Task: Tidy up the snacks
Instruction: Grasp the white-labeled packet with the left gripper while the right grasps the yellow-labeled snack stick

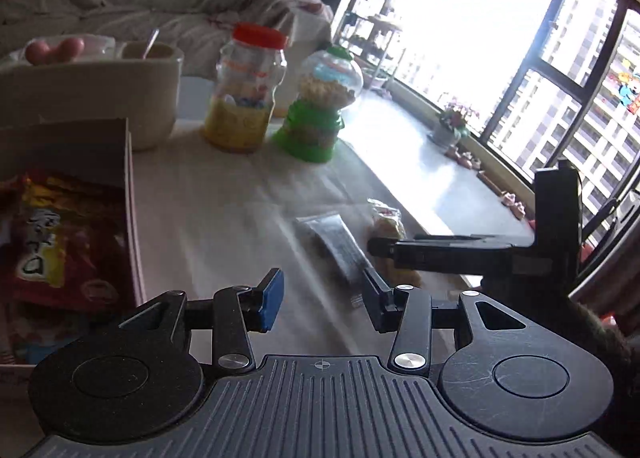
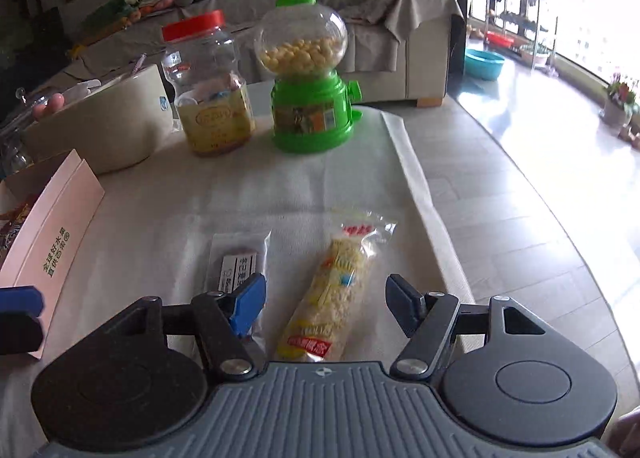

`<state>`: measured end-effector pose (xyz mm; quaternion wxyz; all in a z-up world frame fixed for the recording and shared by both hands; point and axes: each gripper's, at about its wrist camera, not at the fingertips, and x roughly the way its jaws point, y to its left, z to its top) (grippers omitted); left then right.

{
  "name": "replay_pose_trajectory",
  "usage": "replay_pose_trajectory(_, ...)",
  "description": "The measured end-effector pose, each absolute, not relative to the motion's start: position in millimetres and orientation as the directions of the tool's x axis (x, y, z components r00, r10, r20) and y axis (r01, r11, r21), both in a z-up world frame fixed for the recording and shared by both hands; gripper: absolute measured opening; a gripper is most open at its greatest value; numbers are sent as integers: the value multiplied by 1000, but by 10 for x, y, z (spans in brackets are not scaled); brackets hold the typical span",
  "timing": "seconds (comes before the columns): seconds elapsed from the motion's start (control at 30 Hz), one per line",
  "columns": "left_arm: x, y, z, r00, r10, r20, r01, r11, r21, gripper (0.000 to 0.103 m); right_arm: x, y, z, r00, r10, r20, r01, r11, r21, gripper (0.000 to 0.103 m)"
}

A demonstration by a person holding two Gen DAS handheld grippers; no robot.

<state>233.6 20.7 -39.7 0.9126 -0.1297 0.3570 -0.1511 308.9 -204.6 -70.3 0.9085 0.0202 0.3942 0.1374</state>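
On the white cloth (image 2: 280,194), the yellow snack packet (image 2: 334,298) lay between the spread fingers of the right gripper (image 2: 326,308), untouched. Just beside it lay a dark packet (image 2: 236,258). The left gripper (image 1: 322,300) hovered open and empty (its view blurred) near the pink box (image 2: 48,246) holding red snack bags (image 1: 60,238).

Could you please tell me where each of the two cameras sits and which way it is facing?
Left wrist: on the left claw, open, facing across the table toward the window; the right claw shows ahead on the right.
Right wrist: on the right claw, open over the yellow snack packet, facing the sofa.
Shared: red-lidded jar, green candy dispenser, dark packet.
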Motion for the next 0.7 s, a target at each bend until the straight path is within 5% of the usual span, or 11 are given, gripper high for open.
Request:
replay_pose_trajectory(0.13, 2619, 11, -540, 674, -352, -649, 163, 928, -334, 48, 2926, -2058, -750, 666, 264, -697, -256, 959, 118, 30)
replay_pose_trajectory(0.47, 3233, -525, -891, 642, -285, -712, 148, 957, -250, 48, 2028, -2135, -643, 653, 321, -686, -336, 935, 118, 29)
replay_pose_trajectory(0.7, 3078, -956, -982, 702, -159, -694, 290, 954, 76, 54, 1600, -2127, -693, 711, 283, -643, -307, 949, 78, 31)
